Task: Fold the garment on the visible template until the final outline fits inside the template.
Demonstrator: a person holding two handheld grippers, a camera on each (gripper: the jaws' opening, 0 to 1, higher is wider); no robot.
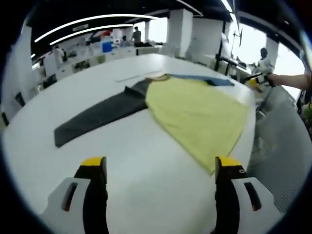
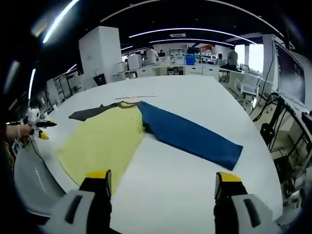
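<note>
Long-sleeved shirt (image 1: 195,114), yellow body with one dark grey and one blue sleeve (image 2: 190,134), spread flat on the white worktop (image 1: 146,190). Left gripper (image 1: 162,168) and right gripper (image 2: 162,183) hover near the hem, jaws open and holding nothing.

Table (image 1: 146,195): bare white surface between the left gripper (image 1: 162,170) jaws and the garment (image 1: 200,114); nothing stands there
Garment: flat, yellow body with a dark sleeve (image 1: 97,117) and a blue sleeve (image 2: 190,134) spread out to either side
Near right gripper (image 2: 162,183): open tabletop ahead of the wide-apart jaws
Far half of table: bare but for a thin strip (image 2: 135,96) beyond the collar
Table edges: chairs (image 2: 248,83), cables and desks stand beyond
</note>
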